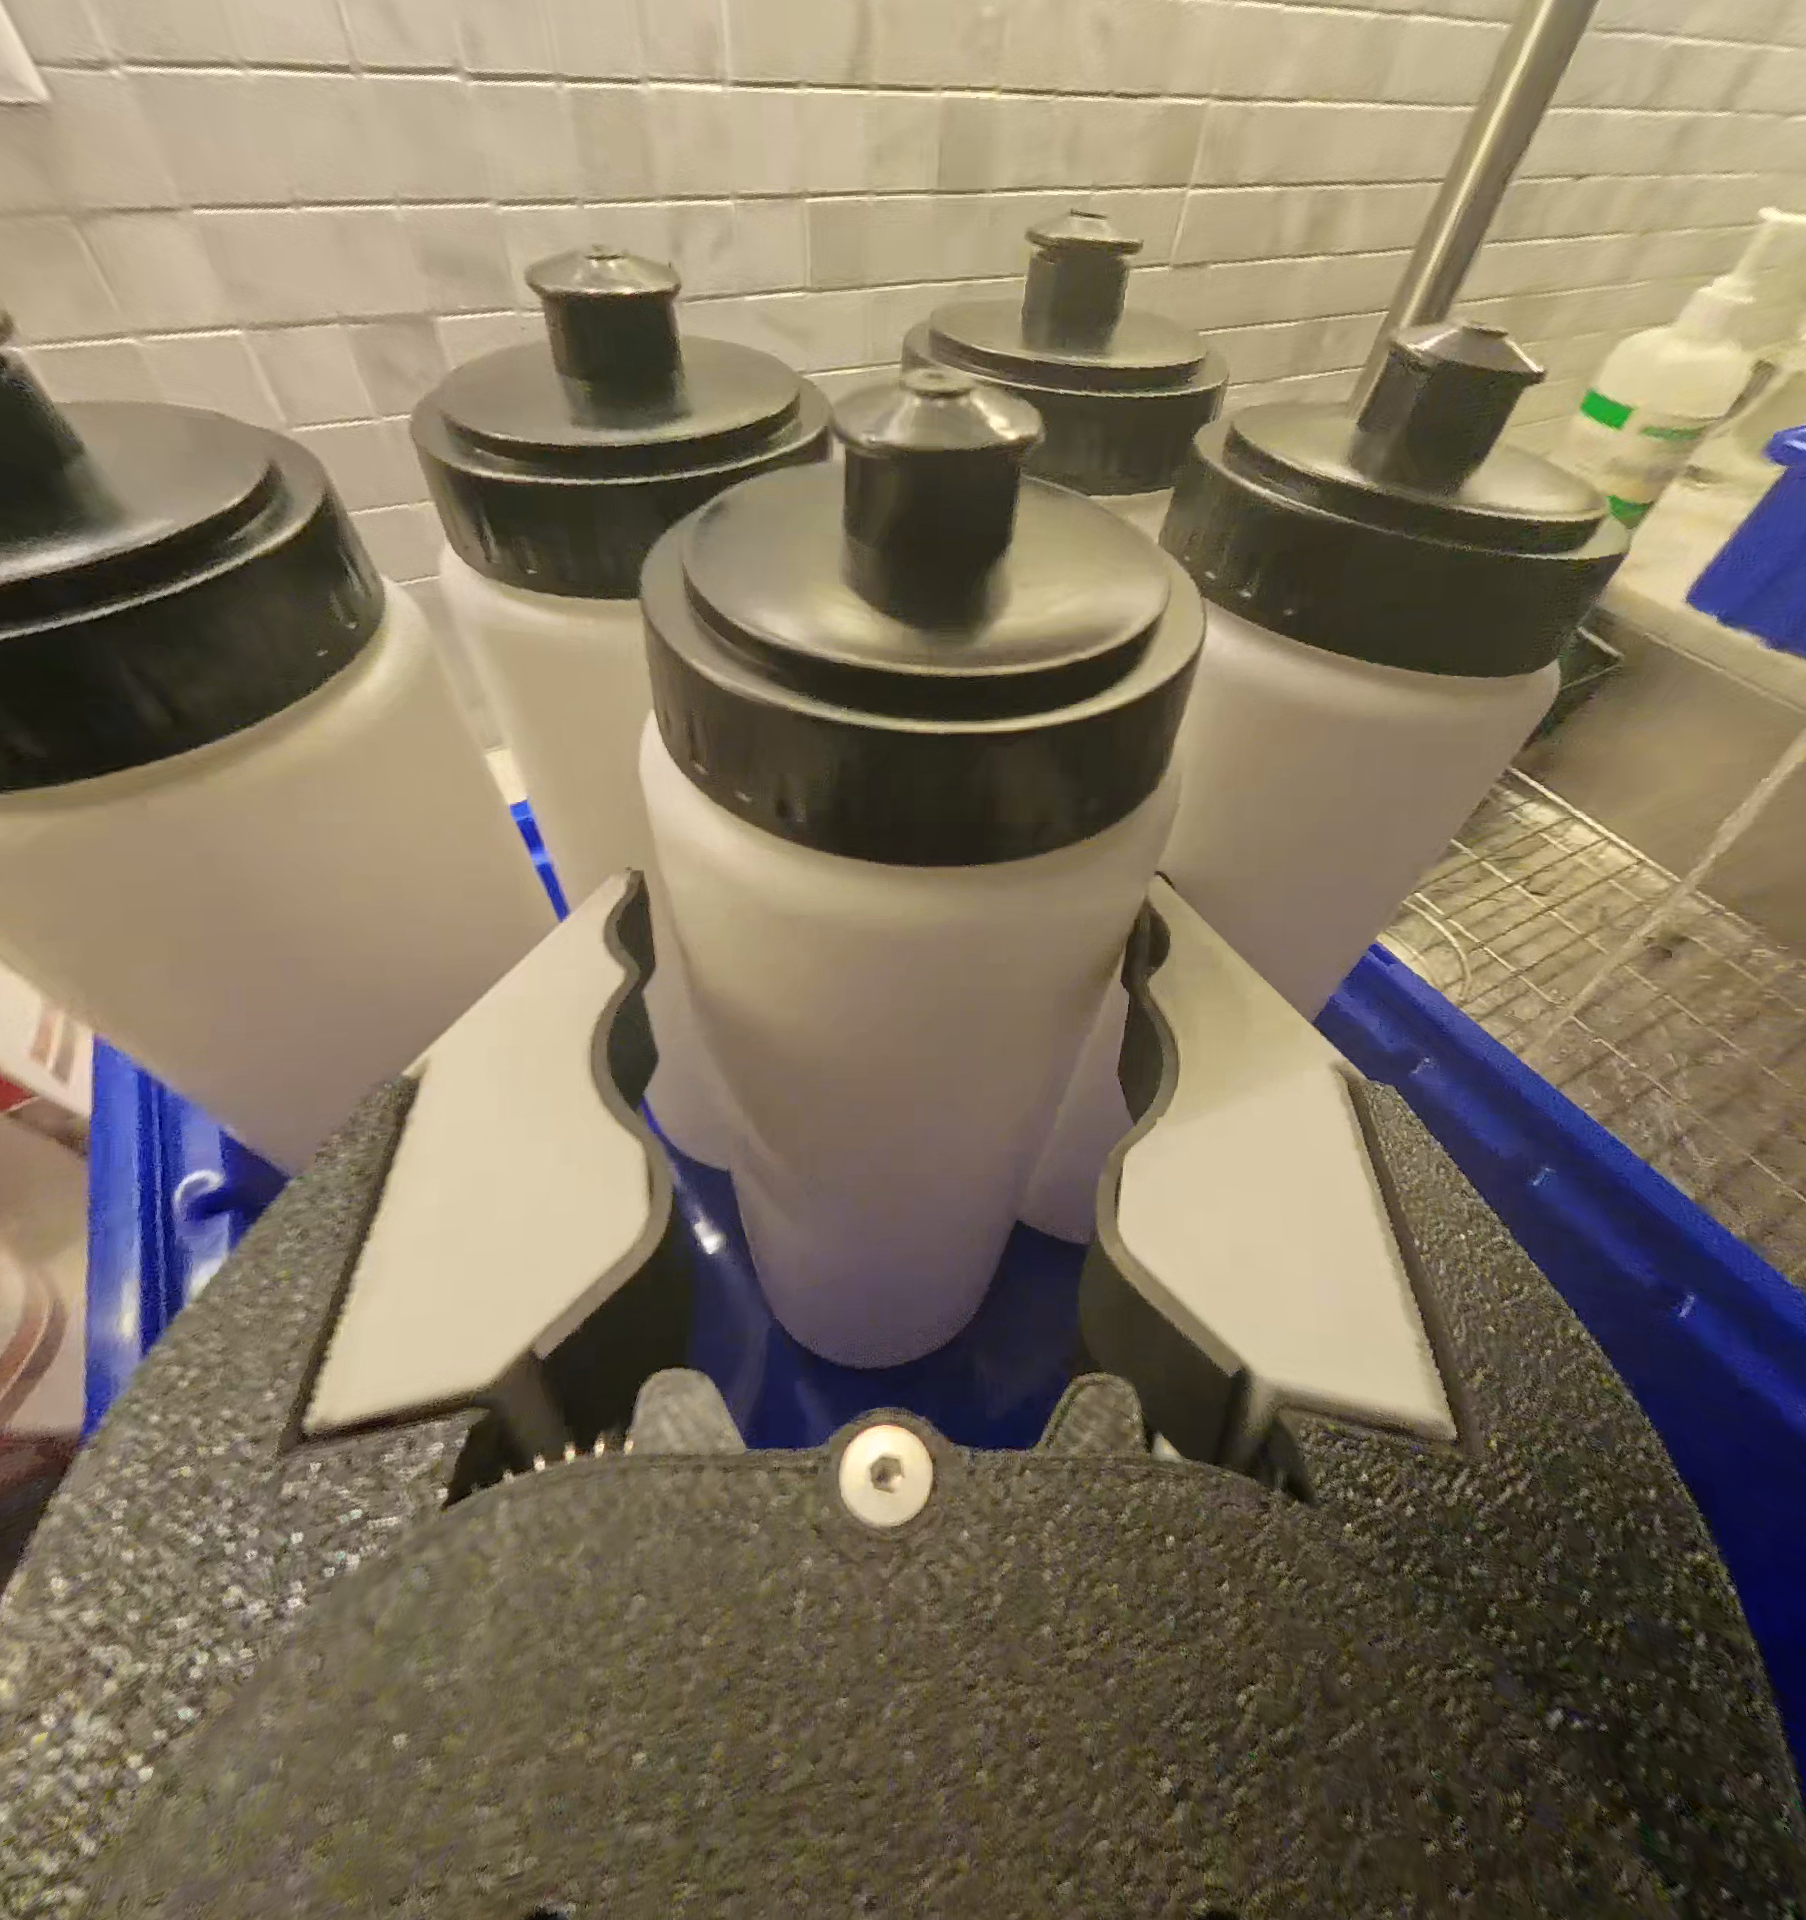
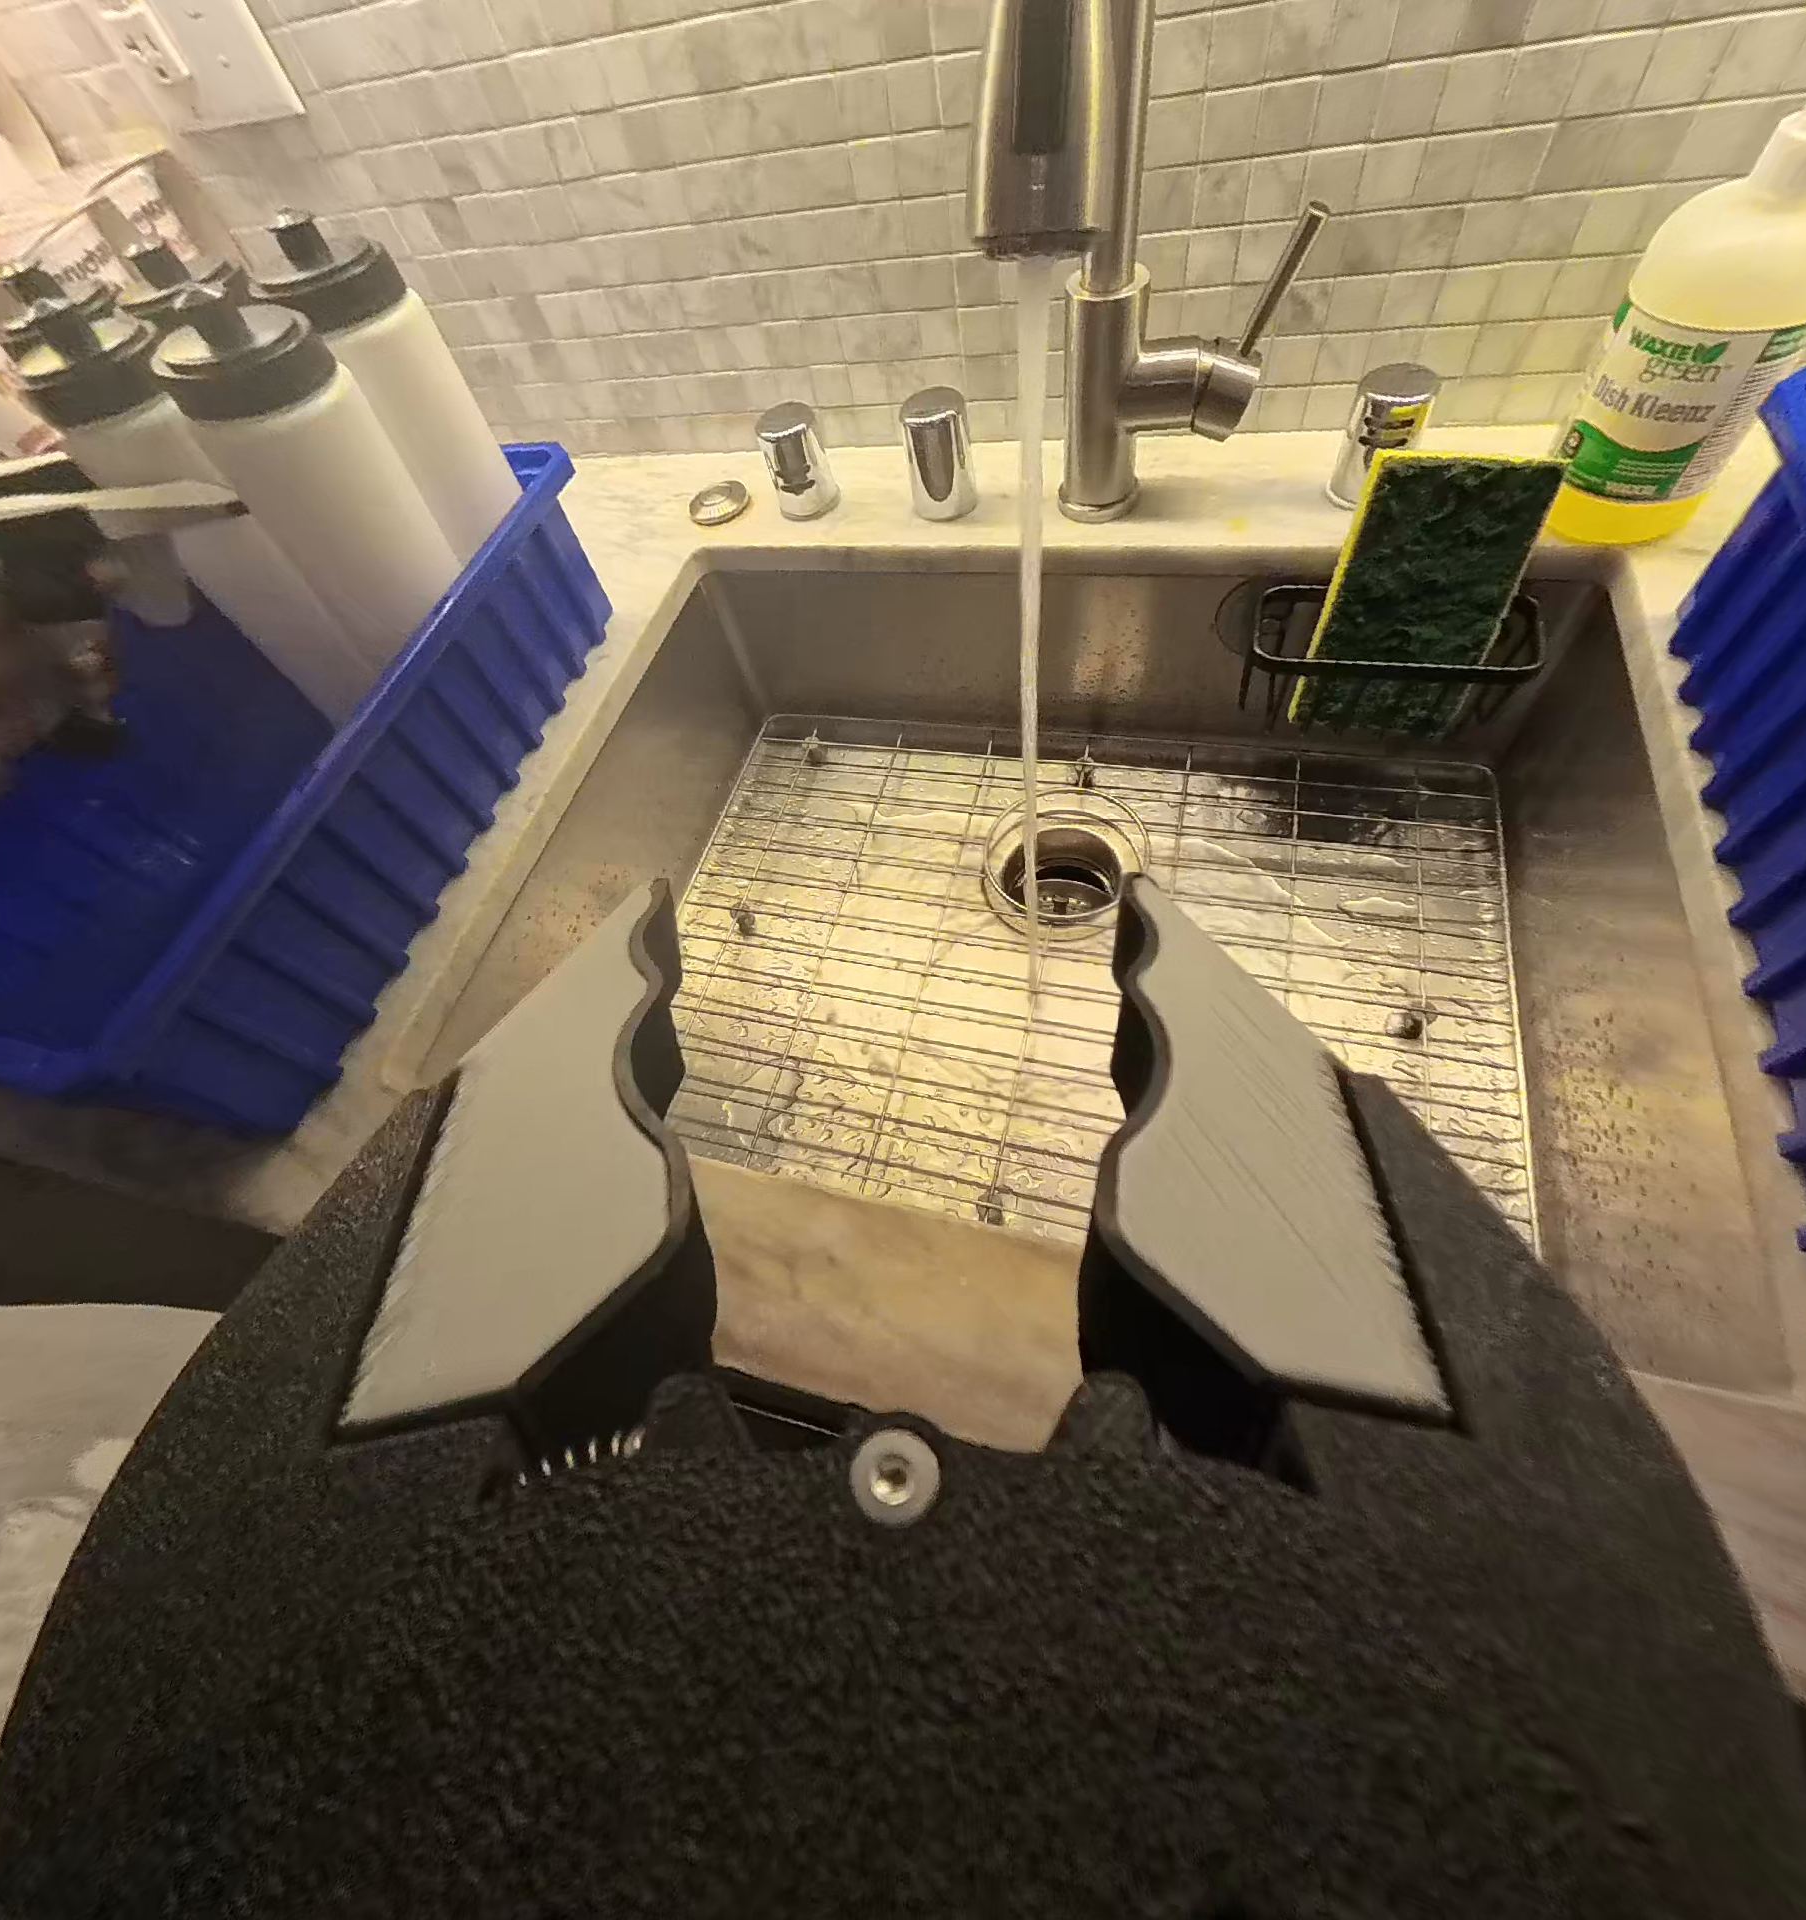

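My left gripper (image 1: pixel 894 904) is open, its two grey fingers on either side of a white squeeze bottle with a black cap (image 1: pixel 909 1039) that stands in a blue bin (image 1: pixel 1605 1247). The fingertips sit at or very near the bottle's sides. Several like bottles (image 1: pixel 608 623) stand close around it. My right gripper (image 2: pixel 894 904) is open and empty, held over the front of a steel sink (image 2: pixel 1657 935). Water (image 2: pixel 1029 623) runs from the faucet (image 2: pixel 1044 125) into the drain, just beyond the right fingertips. The bin of bottles (image 2: pixel 359 831) shows at the left, with the left gripper (image 2: pixel 99 509) at it.
A wire grid (image 2: pixel 878 987) covers the sink floor. A green and yellow sponge (image 2: pixel 1418 582) stands in a black caddy on the back wall. A soap bottle (image 2: pixel 1699 343) stands at the back right, next to a second blue bin (image 2: pixel 1792 831). A tiled wall is behind.
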Tool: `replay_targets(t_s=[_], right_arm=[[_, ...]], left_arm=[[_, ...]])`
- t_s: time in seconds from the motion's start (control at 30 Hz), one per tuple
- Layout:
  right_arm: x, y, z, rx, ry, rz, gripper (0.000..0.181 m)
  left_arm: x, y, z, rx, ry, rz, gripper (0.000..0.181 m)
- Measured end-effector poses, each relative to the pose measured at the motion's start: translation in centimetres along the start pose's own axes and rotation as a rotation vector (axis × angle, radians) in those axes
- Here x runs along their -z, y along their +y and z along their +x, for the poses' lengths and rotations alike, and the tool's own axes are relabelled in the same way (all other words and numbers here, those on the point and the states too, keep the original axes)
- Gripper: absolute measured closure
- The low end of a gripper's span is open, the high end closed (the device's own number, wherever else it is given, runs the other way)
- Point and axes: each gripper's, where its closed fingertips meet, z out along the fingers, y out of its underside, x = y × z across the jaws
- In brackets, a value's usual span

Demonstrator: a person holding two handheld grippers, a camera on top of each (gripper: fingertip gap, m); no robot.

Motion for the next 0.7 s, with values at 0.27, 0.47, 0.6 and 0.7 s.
replay_targets(t_s=[0.27,0.47,0.6,0.7], right_arm=[[-3.3,-0.8,-3.8,0.071,-0.153,-0.037,0.098],[-5.2,-2.9,-6.6,0.153,-0.313,-0.023,0.098],[-5.9,-5.4,-9.1,0.241,-0.441,0.023,0.096],[-5.5,-8.2,-12.1,0.269,-0.575,0.075,0.089]], left_arm=[[0.1,0.3,-0.1,0.034,-0.038,0.028,0.092],[6.2,-1.5,1.5,0.033,-0.156,0.087,0.092],[11.2,-4.3,6.0,0.002,-0.227,0.117,0.092],[11.8,-6.9,12.6,-0.021,-0.203,0.114,0.093]])
